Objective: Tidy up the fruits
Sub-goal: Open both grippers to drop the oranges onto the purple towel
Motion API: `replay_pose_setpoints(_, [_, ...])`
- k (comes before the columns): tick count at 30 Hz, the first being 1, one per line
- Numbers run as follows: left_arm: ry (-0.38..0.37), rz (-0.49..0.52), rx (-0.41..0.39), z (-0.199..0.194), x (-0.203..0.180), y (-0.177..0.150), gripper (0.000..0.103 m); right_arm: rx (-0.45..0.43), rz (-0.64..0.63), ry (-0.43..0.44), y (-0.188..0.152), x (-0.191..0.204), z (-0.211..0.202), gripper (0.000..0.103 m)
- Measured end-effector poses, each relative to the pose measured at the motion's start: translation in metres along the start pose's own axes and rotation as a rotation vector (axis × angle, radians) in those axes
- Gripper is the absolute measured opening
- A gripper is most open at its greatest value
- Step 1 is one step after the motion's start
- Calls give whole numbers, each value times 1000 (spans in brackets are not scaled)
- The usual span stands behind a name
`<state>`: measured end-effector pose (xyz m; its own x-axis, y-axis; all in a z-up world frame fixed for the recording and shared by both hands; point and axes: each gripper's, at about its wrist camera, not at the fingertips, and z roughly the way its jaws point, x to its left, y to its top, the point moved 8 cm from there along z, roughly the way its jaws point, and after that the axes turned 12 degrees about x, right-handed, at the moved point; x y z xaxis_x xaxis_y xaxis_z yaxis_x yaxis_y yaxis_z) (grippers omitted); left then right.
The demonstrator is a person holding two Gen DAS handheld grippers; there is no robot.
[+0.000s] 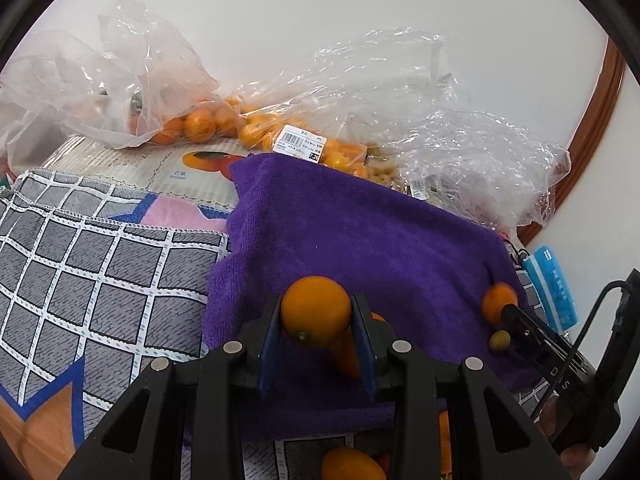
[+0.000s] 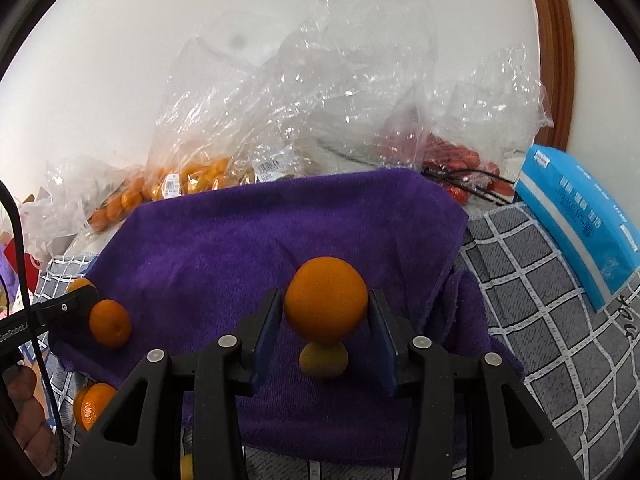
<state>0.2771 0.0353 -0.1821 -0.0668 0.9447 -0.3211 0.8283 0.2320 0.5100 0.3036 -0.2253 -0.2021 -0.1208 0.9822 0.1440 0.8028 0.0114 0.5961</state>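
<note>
Two black claws each squeeze a round orange fruit above the fuzzy purple towel (image 2: pixel 248 240). Between the left claw (image 1: pixel 316 316) fingers sits one orange (image 1: pixel 316 310). The right claw (image 2: pixel 326 312) pinches another orange (image 2: pixel 326 300), with a small yellow-green fruit (image 2: pixel 323 360) on the towel just below it. Clear plastic bags of small oranges (image 1: pixel 208 120) lie far ahead.

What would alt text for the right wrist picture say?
An orange sits between two black fingers above a purple towel, a smaller yellowish fruit just below it. Bags of fruit lie behind.
</note>
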Motion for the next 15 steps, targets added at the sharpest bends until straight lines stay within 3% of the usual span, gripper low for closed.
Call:
replay_pose_setpoints(6, [9,14,-1,0,-3,0,38,-36,-37,-15,1,7,-8,62])
replay_pose_setpoints(15, [2,28,-17,-4,-7,0,50,-68,-56,-28,-1,12,-16,63])
